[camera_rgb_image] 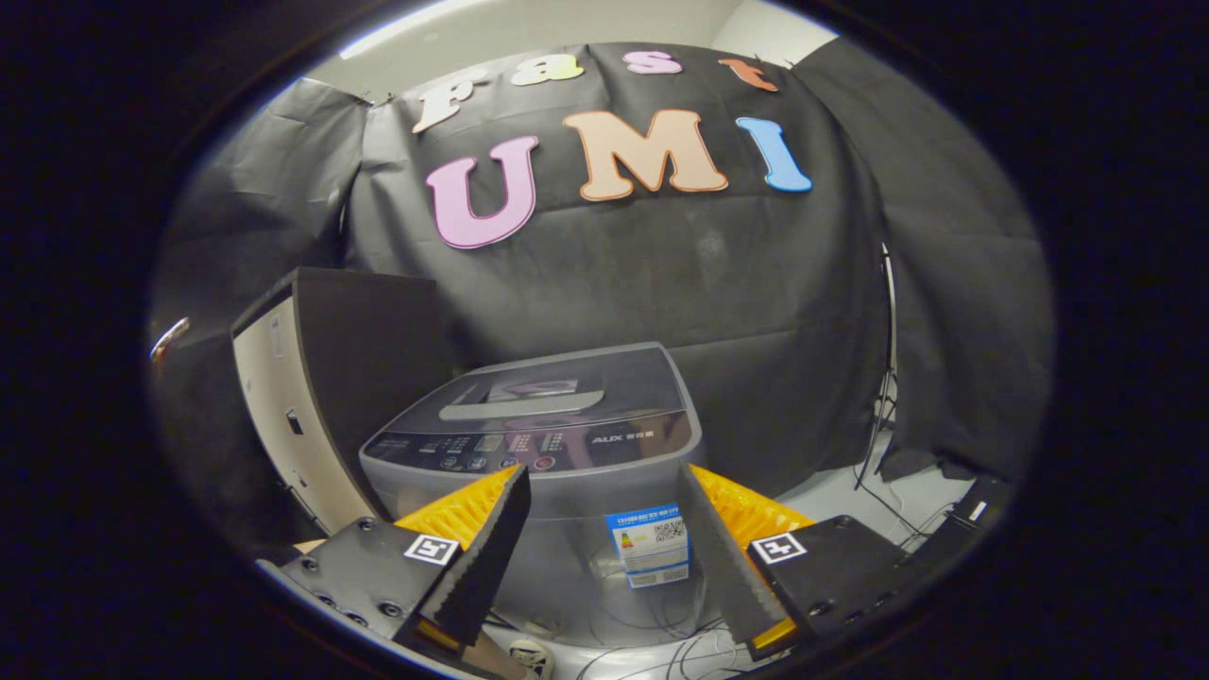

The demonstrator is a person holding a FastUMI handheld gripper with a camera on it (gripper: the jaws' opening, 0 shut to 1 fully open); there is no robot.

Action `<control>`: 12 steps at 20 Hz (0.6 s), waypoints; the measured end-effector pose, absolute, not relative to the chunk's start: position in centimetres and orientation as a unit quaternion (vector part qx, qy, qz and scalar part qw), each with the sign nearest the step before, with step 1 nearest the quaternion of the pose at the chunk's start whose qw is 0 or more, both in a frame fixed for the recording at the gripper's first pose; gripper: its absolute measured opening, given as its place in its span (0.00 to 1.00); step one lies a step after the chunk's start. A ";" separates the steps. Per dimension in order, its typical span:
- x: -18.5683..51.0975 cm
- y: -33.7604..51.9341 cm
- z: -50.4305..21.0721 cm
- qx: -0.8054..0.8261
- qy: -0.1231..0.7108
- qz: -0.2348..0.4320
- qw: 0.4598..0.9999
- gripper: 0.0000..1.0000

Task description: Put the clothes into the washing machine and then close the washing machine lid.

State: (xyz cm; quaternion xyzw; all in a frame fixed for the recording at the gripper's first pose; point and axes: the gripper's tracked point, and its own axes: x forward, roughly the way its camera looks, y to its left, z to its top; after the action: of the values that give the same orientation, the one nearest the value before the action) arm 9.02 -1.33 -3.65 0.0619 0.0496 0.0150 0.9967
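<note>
- Gripper (604,515): fingers spread wide apart, nothing between the pads, holding nothing.
- Fingers (486,557) angle outward from each other; the front of the washing machine (538,444) shows in the gap between them.
- Square marker (432,549) w/ black-and-white pattern sits on the gripper body beside each finger.
- Washing machine stands just ahead of the fingers, grey, top-loading type, seen from slightly above.
- Lid (567,387) lies flat on top of the machine, closed; long pale handle strip across it.
- Control panel (510,449) runs along the front edge of the top, row of small buttons, dark glossy face.
- Sticker (650,545) w/ blue top on the machine's front wall, between the fingers, nearer the right one.
- Clothes: can't tell where they are.
- Cables (661,633) lie loose on the pale floor at the machine's base.
- Dark cabinet (331,378) w/ pale side panel stands just beside the machine, on its left, taller than it.
- Black cloth wall (737,283) hangs behind both and wraps round the sides.
- More cables (883,416) hang down at the right, near the cloth's edge, well apart from the machine.
</note>
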 end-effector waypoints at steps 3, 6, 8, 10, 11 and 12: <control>9.2 -2.1 -4.3 0.061 0.057 0.007 0.996 0.97; 8.9 -2.6 -4.5 0.073 0.063 0.002 0.995 0.97; 8.9 -2.8 -4.3 0.077 0.059 -0.001 0.995 0.97; 8.5 -2.9 -3.9 0.078 0.052 -0.004 0.996 0.97; 8.5 -3.0 -3.6 0.076 0.046 -0.006 0.996 0.97; 8.2 -3.0 -3.4 0.075 0.042 -0.007 0.996 0.97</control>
State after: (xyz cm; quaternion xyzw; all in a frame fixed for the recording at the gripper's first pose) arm 8.21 -3.03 -3.38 0.0751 0.0418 -0.0069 0.9963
